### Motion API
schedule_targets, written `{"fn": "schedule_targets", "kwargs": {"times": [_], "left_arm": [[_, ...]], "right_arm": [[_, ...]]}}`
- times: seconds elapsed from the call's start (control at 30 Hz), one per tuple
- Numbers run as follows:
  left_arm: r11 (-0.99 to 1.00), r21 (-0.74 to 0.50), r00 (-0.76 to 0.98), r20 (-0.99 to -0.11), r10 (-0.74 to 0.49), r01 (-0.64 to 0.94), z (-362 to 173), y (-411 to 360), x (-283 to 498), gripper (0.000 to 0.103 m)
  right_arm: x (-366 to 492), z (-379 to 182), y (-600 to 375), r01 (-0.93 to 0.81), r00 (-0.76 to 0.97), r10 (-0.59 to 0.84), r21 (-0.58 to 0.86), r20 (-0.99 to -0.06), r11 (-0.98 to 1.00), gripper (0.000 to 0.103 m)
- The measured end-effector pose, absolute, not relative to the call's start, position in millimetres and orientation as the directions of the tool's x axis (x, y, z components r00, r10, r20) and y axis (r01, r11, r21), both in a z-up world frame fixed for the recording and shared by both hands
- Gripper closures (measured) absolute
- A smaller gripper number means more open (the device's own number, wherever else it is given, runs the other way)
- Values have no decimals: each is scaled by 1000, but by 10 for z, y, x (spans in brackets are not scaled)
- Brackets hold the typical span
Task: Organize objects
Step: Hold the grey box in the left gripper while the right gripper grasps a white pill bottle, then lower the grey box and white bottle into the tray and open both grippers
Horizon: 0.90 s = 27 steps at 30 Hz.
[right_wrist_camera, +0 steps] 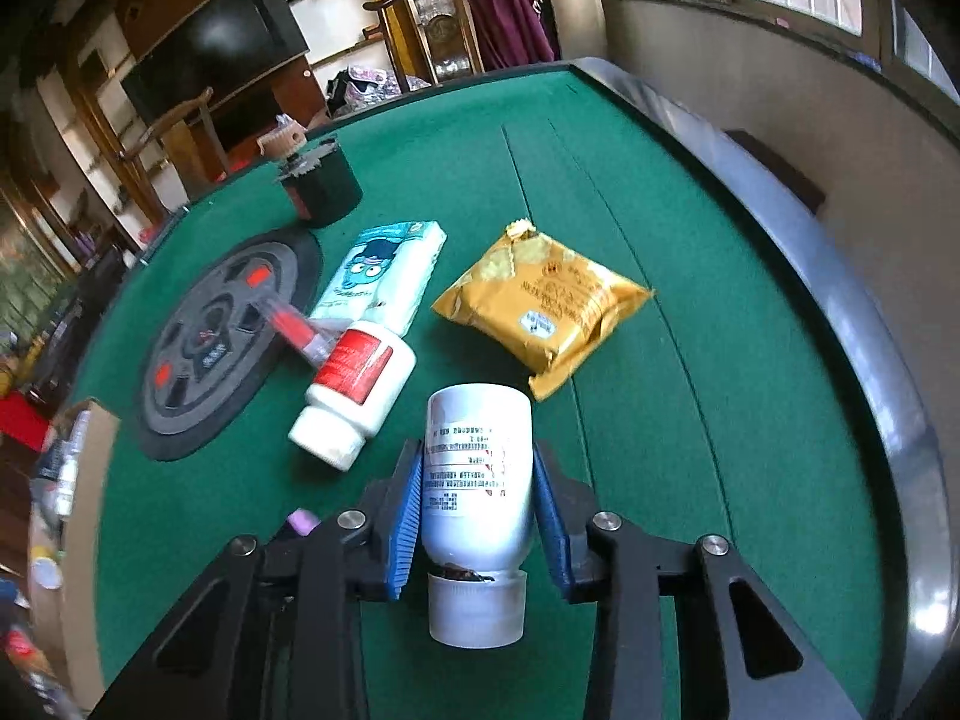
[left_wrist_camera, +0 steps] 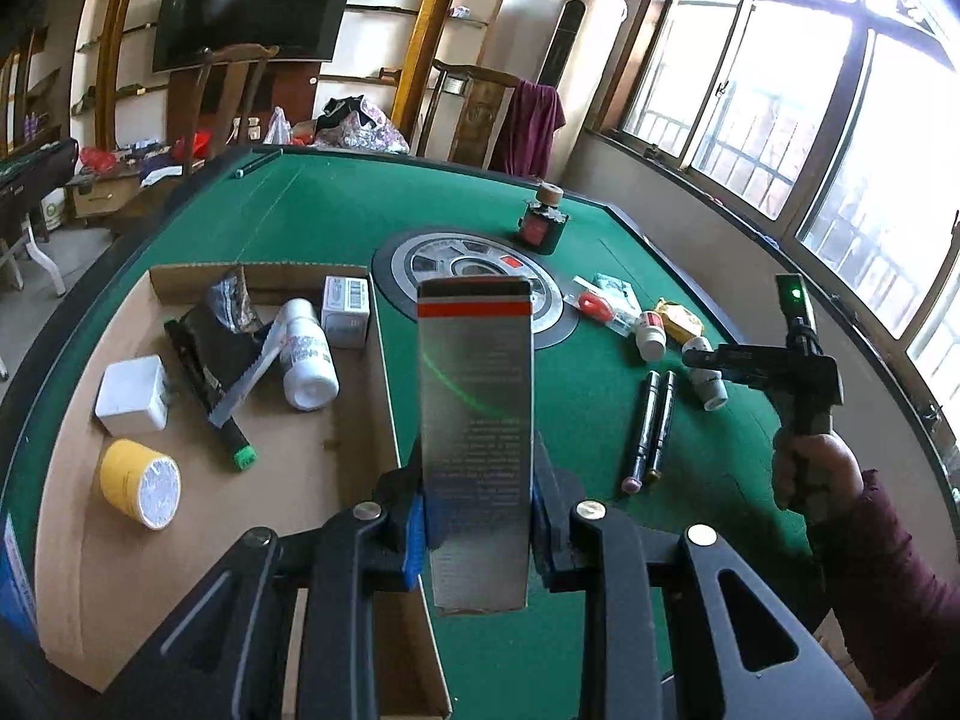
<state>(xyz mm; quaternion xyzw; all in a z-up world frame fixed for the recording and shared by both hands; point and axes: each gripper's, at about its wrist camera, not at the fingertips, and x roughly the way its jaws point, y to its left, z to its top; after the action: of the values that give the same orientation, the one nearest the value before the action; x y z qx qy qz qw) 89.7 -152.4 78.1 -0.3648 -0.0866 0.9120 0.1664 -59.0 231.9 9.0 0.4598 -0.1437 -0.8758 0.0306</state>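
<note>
My left gripper (left_wrist_camera: 478, 510) is shut on a tall silver box (left_wrist_camera: 475, 420) with a red stripe and holds it above the edge of the cardboard tray (left_wrist_camera: 84, 510). The tray holds a white bottle (left_wrist_camera: 307, 354), a yellow tape roll (left_wrist_camera: 141, 483), a white block (left_wrist_camera: 132, 394), a small white box (left_wrist_camera: 345, 312) and a black marker (left_wrist_camera: 207, 387). My right gripper (right_wrist_camera: 477, 516) has its blue pads (right_wrist_camera: 405, 516) around a white bottle (right_wrist_camera: 477, 480) lying on the green felt, cap toward the camera. The right gripper also shows in the left wrist view (left_wrist_camera: 714, 360).
On the felt lie a red-labelled white bottle (right_wrist_camera: 354, 387), a yellow snack packet (right_wrist_camera: 540, 300), a tissue pack (right_wrist_camera: 384, 276), a red-capped tube (right_wrist_camera: 294, 324), two dark pens (left_wrist_camera: 651, 420), a black cup (right_wrist_camera: 321, 186) and a round dial plate (right_wrist_camera: 210, 330). The table rim (right_wrist_camera: 840, 312) curves on the right.
</note>
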Motion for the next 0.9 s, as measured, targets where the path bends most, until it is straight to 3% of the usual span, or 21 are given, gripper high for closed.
{"fn": "schedule_targets", "kwargs": {"times": [0.27, 0.53, 0.9], "left_arm": [[-929, -294, -687, -628, 366, -225, 787, -1581, 954, 77], [-939, -279, -717, -612, 334, -199, 850, -1718, 1097, 77], [-973, -231, -734, -656, 176, -27, 735, -2383, 1281, 77]], "right_arm": [[-312, 286, 2289, -11, -597, -334, 424, -729, -906, 65], [-104, 628, 1931, 96, -627, -395, 437, -671, -894, 65], [96, 1044, 902, 337, -535, -574, 466, -620, -818, 65]]}}
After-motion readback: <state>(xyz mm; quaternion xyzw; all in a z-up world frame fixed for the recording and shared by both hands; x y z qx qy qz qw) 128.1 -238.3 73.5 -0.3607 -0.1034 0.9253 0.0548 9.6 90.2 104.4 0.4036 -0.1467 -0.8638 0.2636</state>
